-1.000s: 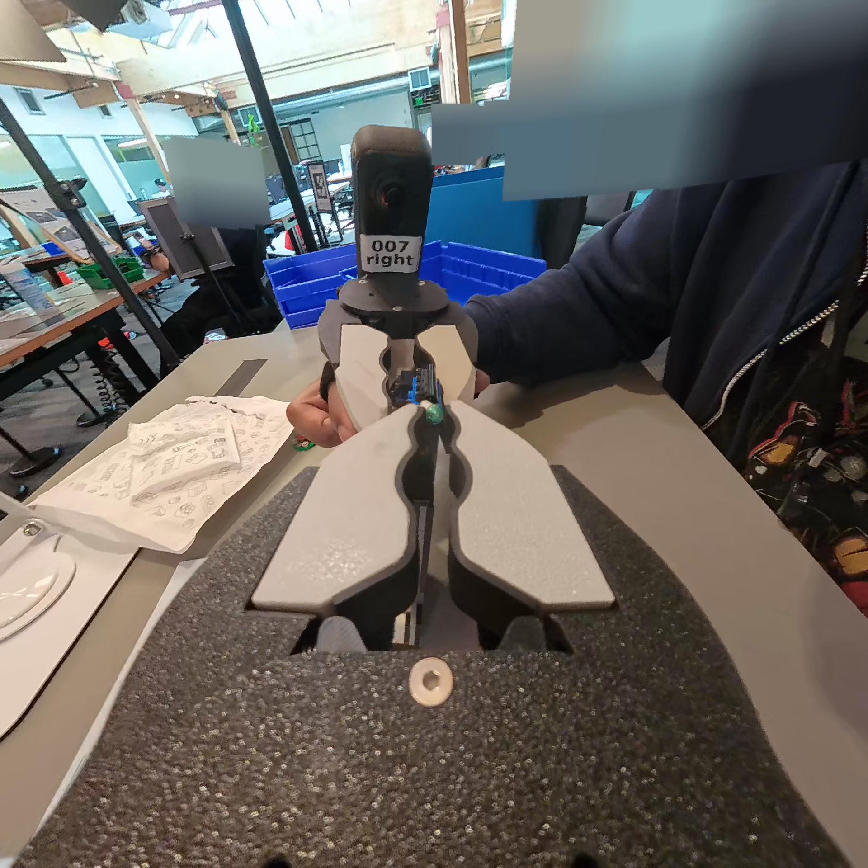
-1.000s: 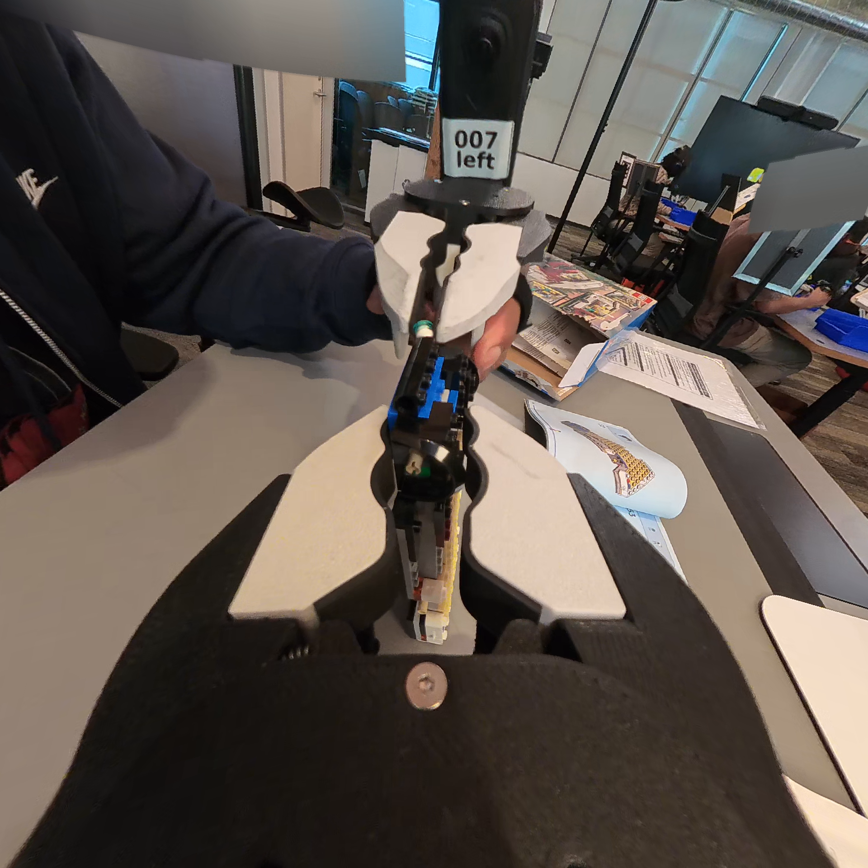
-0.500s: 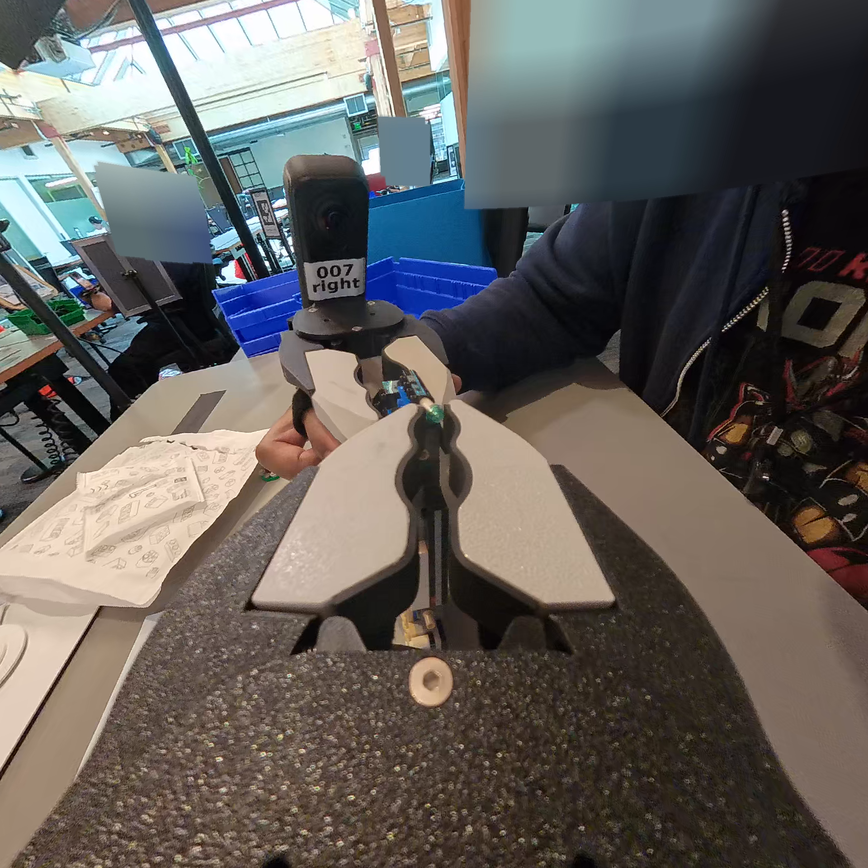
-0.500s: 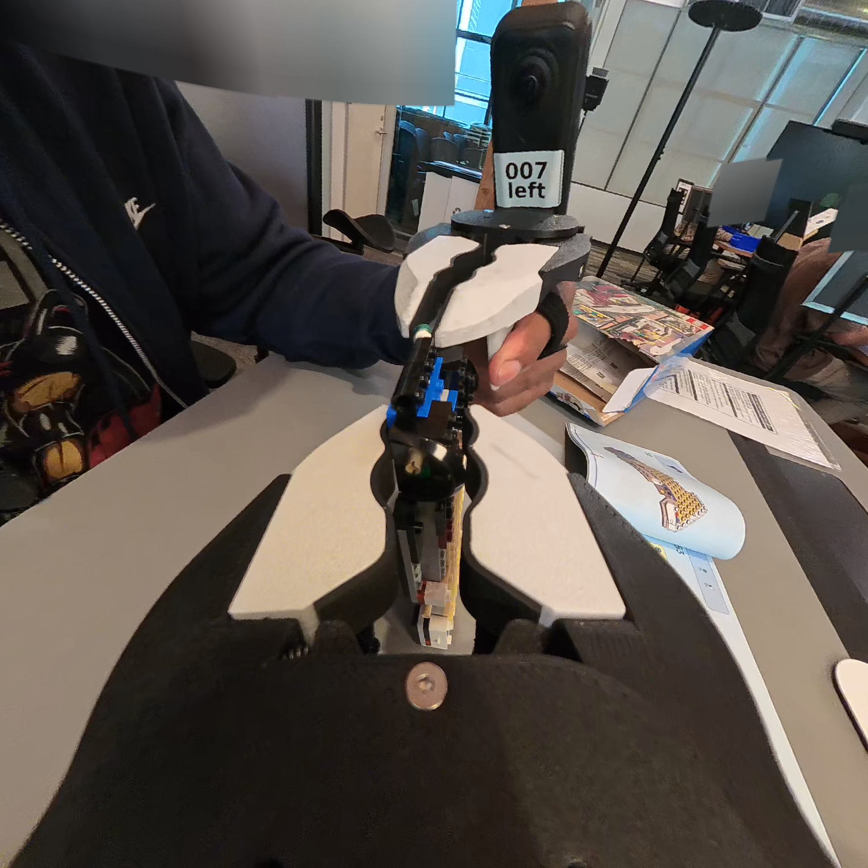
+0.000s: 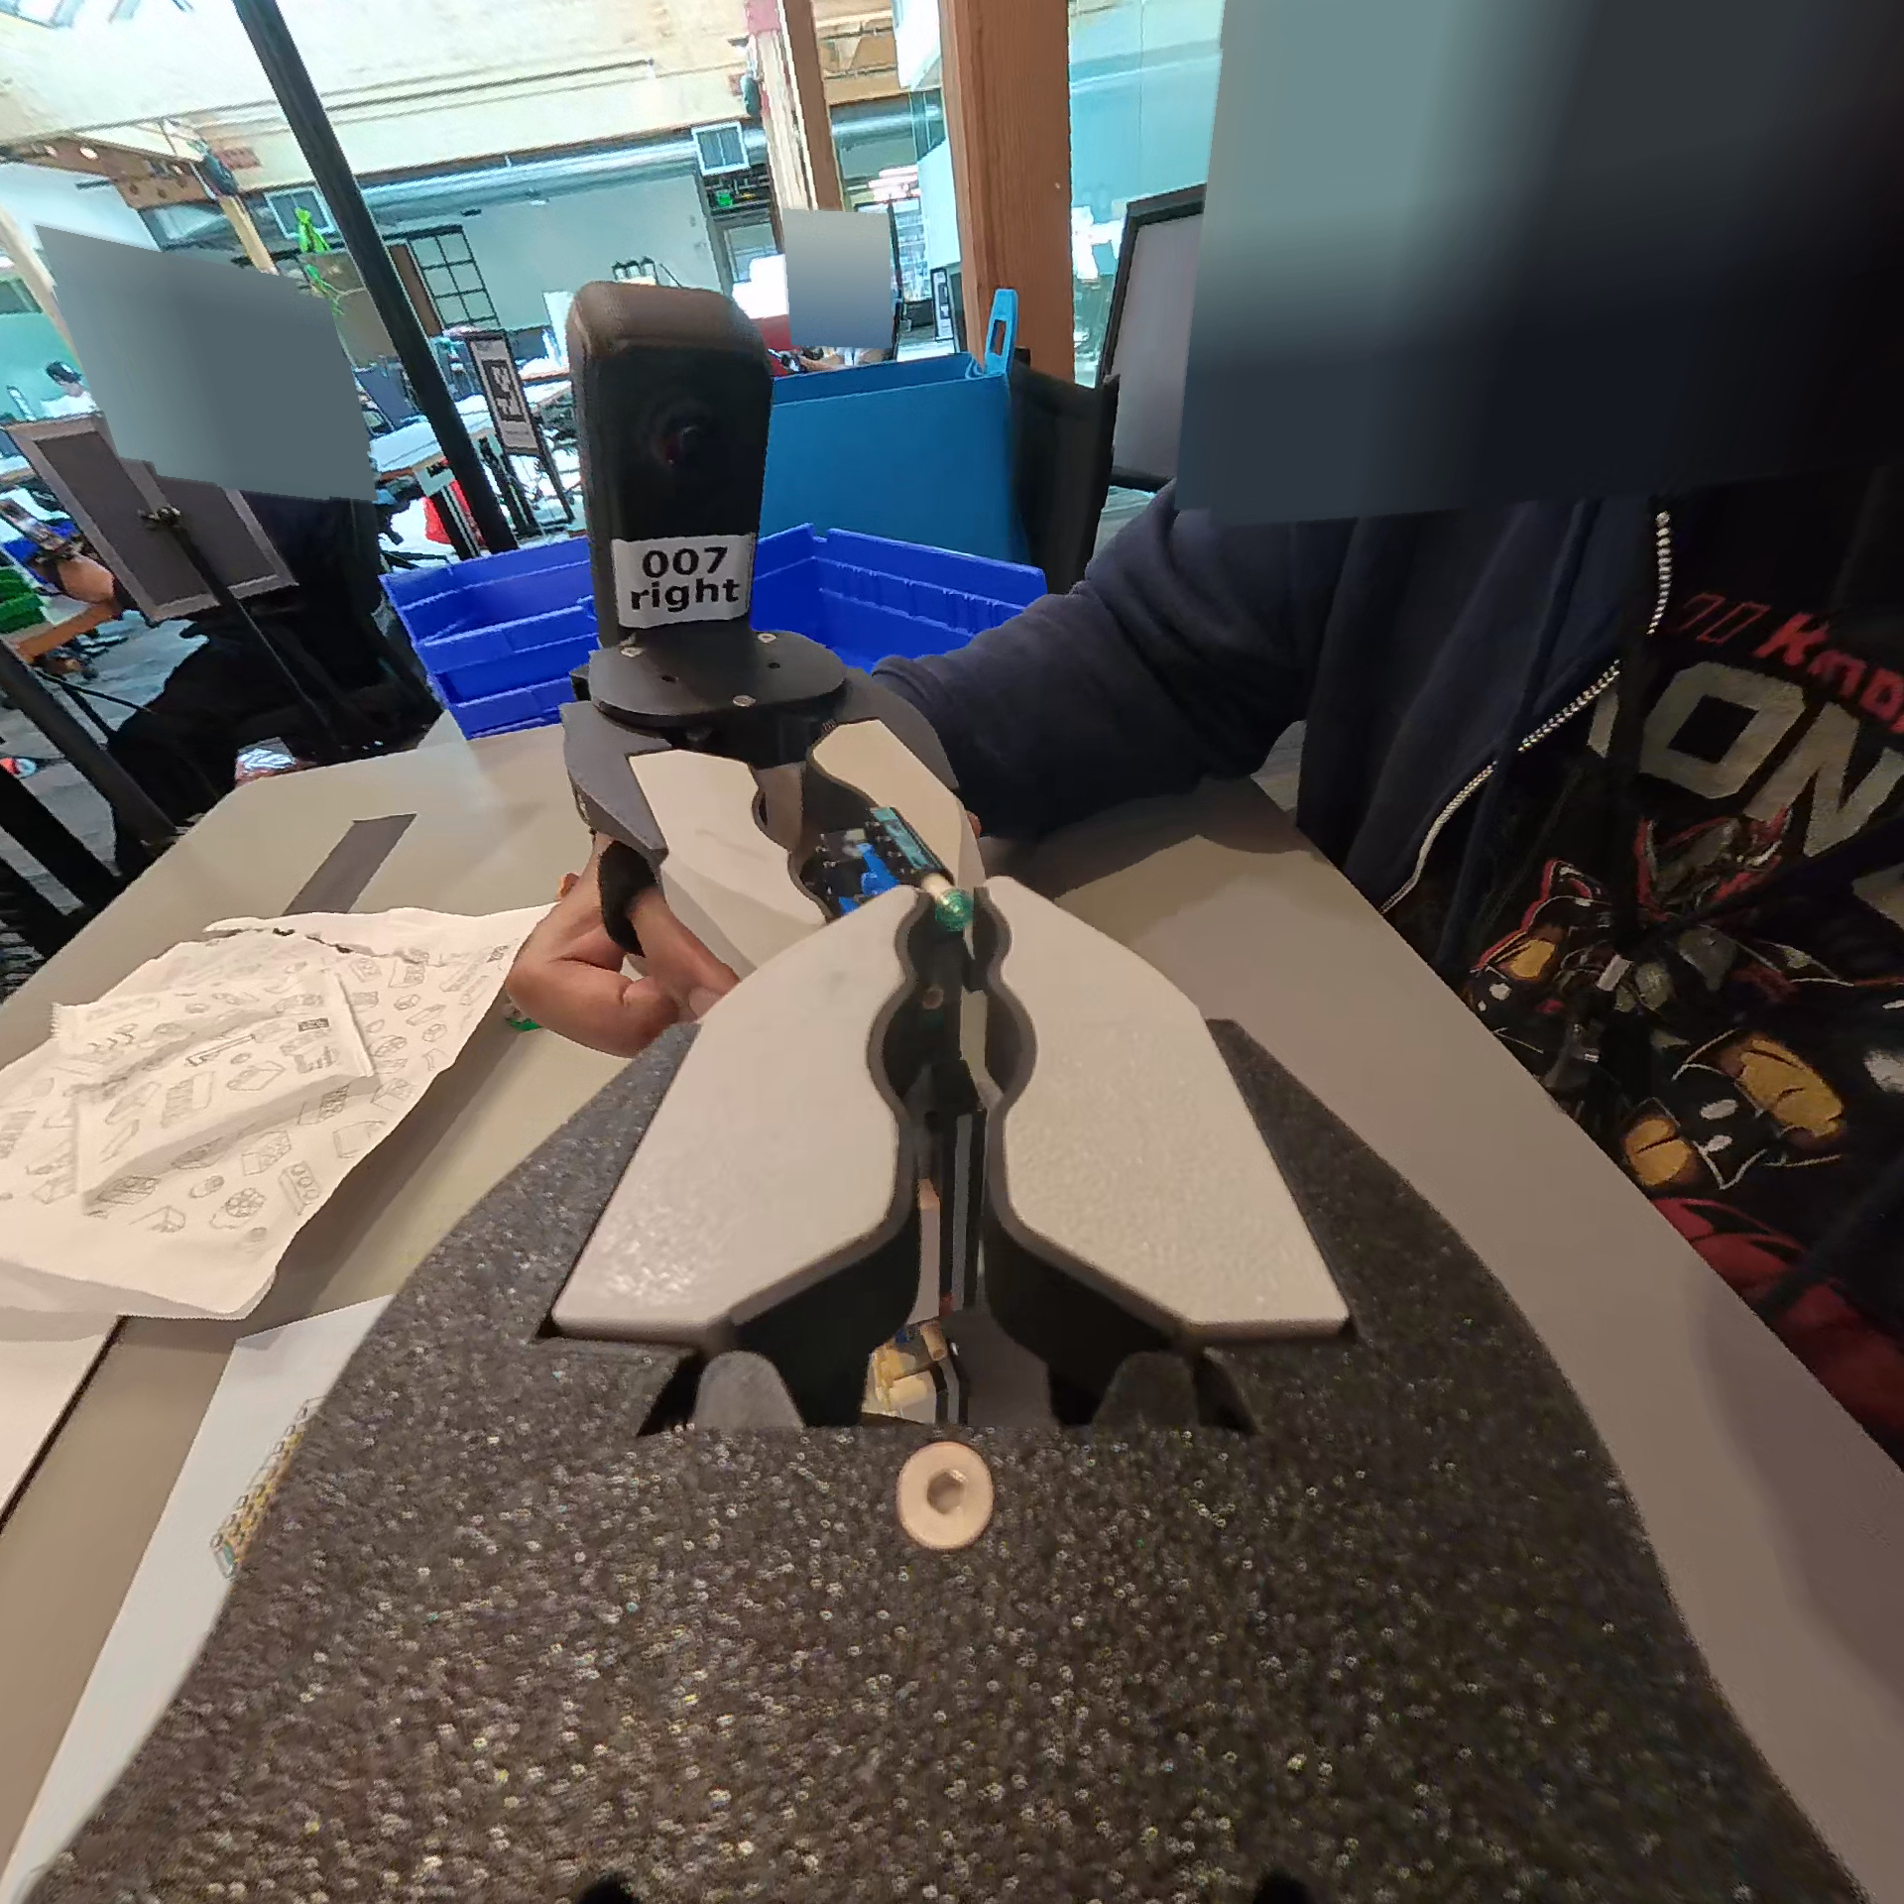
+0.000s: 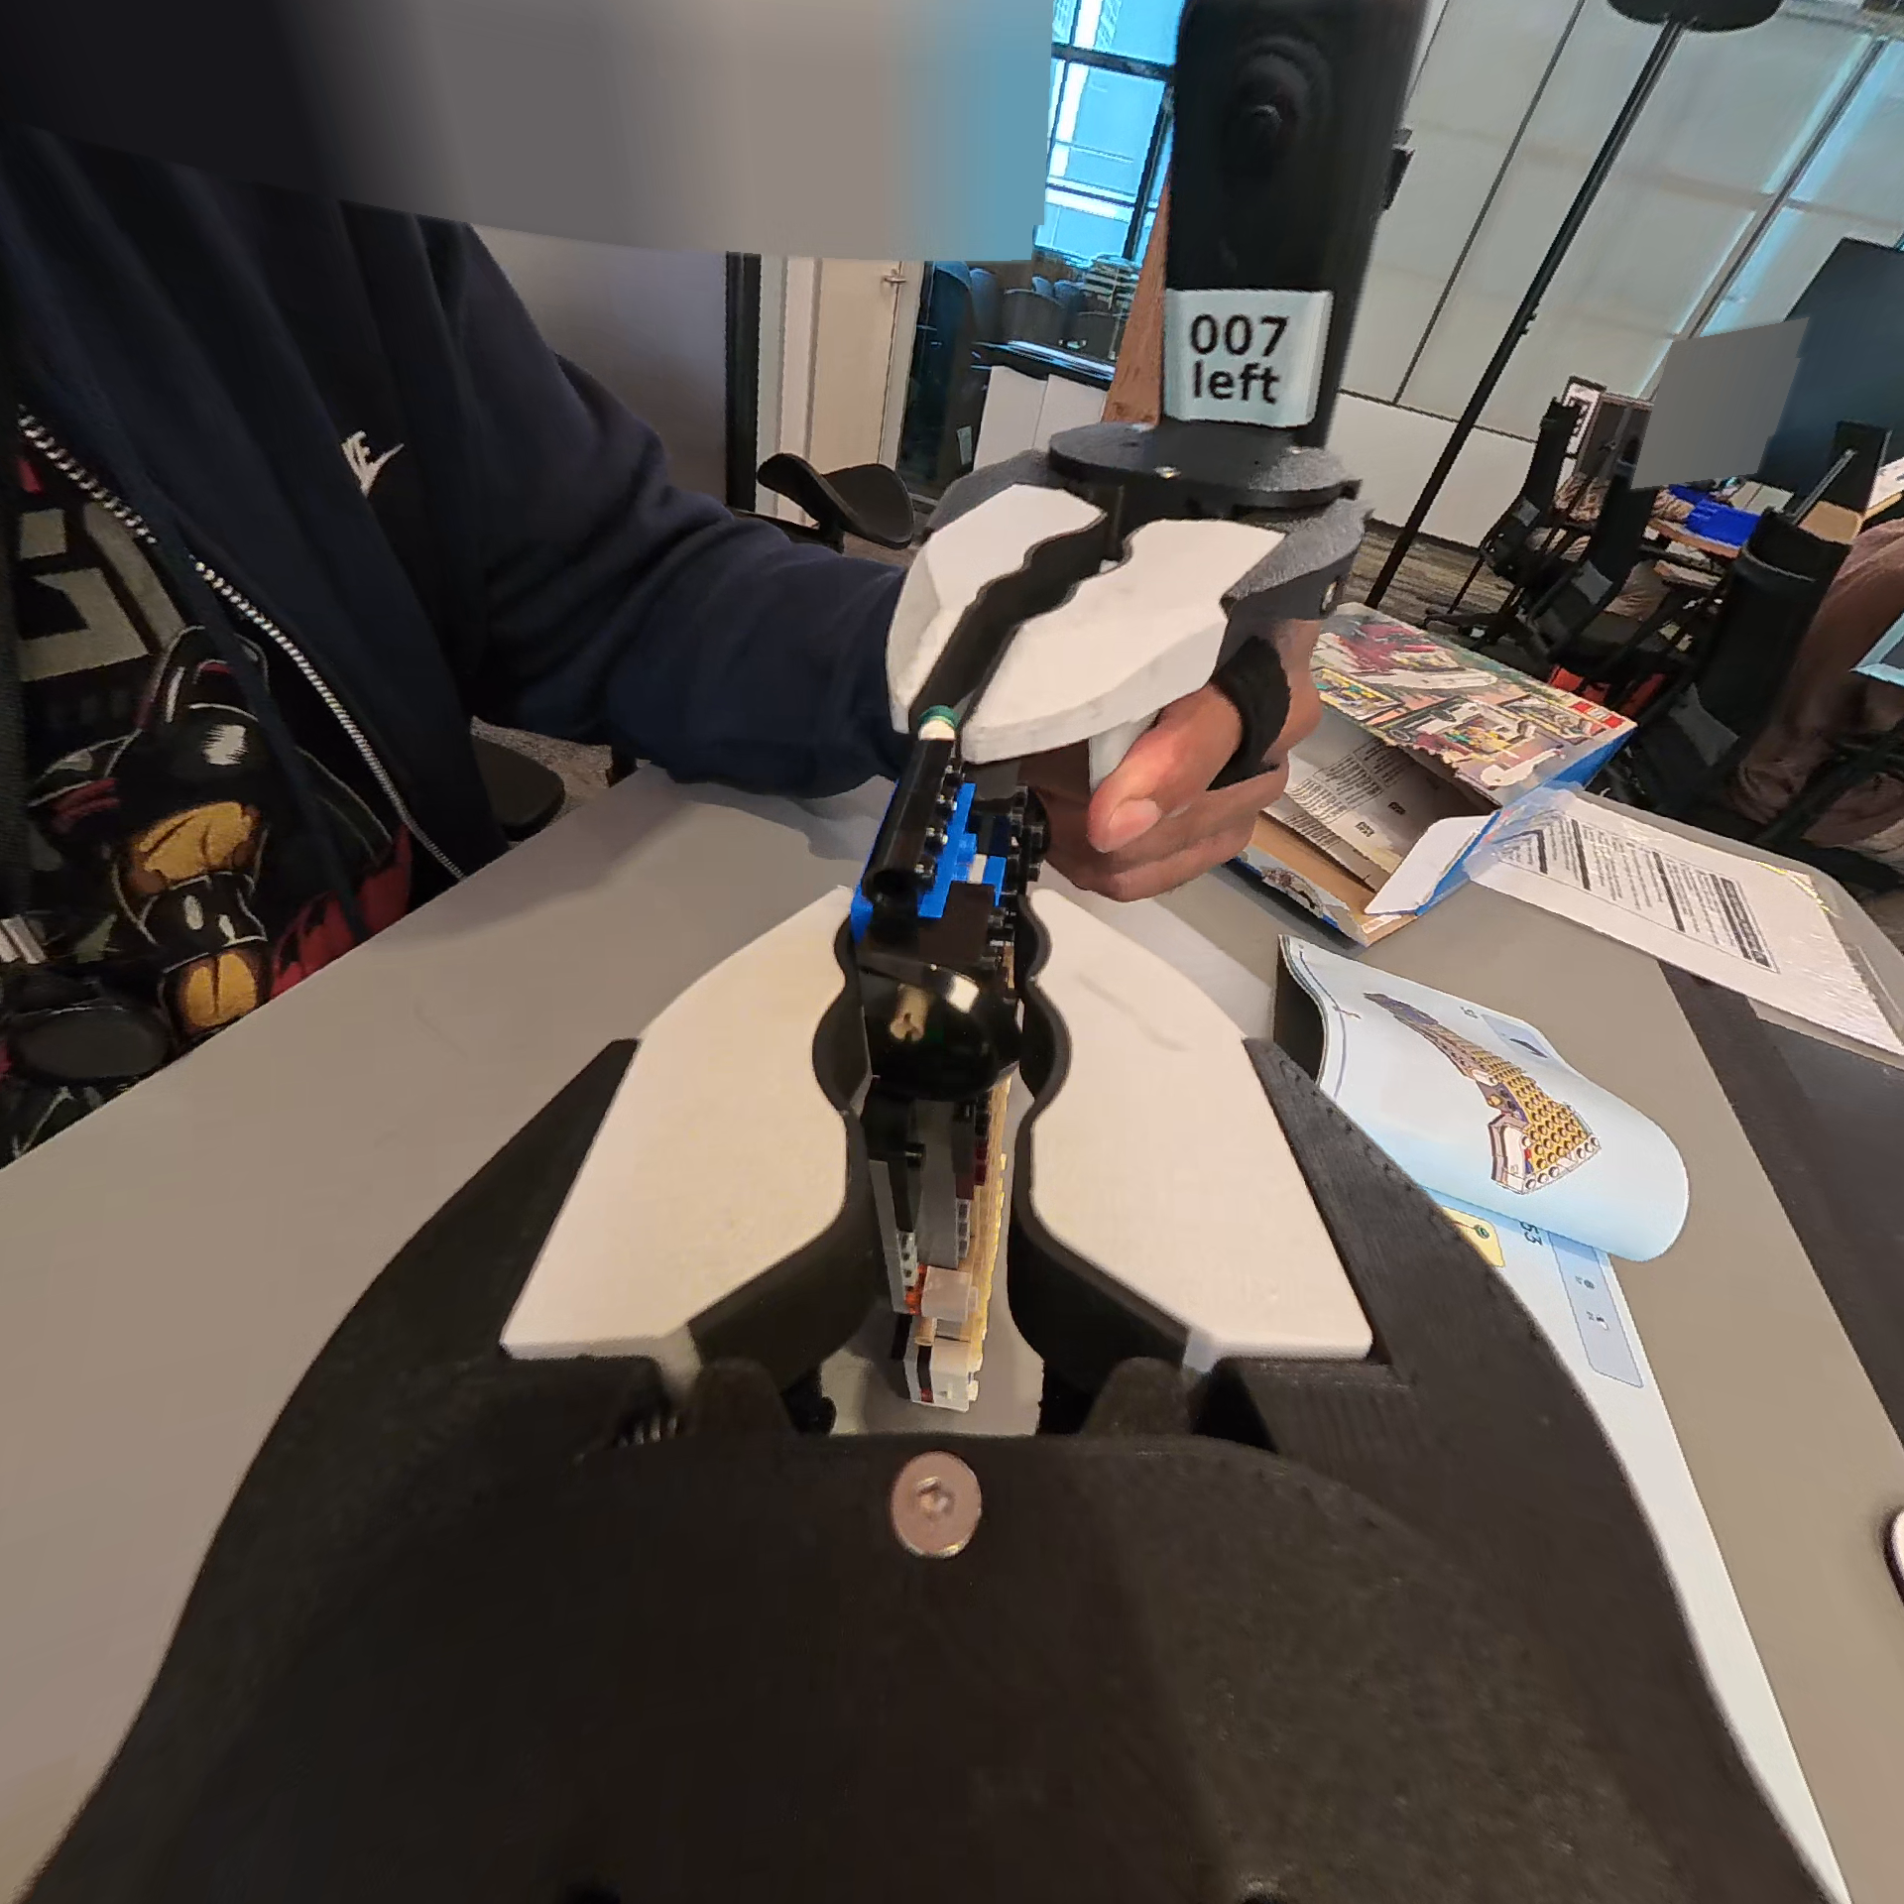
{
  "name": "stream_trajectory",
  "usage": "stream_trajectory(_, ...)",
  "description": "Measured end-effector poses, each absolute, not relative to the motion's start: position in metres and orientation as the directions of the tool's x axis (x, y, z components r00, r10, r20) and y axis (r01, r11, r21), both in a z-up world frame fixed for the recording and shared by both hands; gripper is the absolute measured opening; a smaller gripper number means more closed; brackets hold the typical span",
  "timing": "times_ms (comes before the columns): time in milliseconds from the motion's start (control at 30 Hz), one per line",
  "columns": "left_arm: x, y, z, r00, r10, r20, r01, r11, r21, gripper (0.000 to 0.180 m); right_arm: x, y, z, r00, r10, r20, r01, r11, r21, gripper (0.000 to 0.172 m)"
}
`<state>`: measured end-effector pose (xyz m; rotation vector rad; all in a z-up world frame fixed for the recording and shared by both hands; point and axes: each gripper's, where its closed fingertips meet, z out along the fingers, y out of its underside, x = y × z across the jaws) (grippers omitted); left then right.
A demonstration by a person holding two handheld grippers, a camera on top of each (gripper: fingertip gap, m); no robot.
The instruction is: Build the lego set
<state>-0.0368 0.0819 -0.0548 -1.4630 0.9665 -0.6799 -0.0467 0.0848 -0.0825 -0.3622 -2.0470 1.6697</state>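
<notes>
1. Toy-brick model (image 6: pixel 943 1041) – a black, blue and tan assembly – sits clamped between the two pads of the right gripper (image 6: pixel 932 907), raised above the grey table (image 6: pixel 309 1082); its black bar (image 6: pixel 912 814) projects forward past the fingertips.
2. Left gripper (image 5: pixel 953 907): jaws nearly together, closed on a small green-tipped piece (image 5: pixel 953 905) at the fingertips. This piece meets the far end of the black bar, which carries a white end.
3. The two grippers face each other, tips touching through the model. A hand (image 6: pixel 1154 814) grips the left gripper's handle; another hand (image 5: pixel 608 979) holds the right one.
4. Beside the right gripper lies an open instruction booklet (image 6: pixel 1484 1113); farther off, a torn printed box (image 6: pixel 1442 742) and a paper sheet (image 6: pixel 1669 886).
5. Beside the left gripper – white printed paper bags (image 5: pixel 206 1082) on the table, with blue bins (image 5: pixel 515 639) beyond its edge.
</notes>
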Motion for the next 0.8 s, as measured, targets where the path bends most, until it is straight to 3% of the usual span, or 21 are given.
stream_trajectory(533,-0.0358,0.0807,-0.0561,0.494,-0.867,-0.065,-0.244,-0.067,-0.967,0.006,-0.0448,0.0847,-0.0835,-0.859,0.475,0.190,-0.069,0.260,-0.963,0.025)
stream_trajectory(800,-0.0339,0.0796,-0.0530,0.423,-0.902,0.088,-0.129,-0.156,-0.979,0.006,-0.0429,0.0832,-0.0842,-0.865,0.460,0.199,-0.068,0.285,-0.956,0.025)
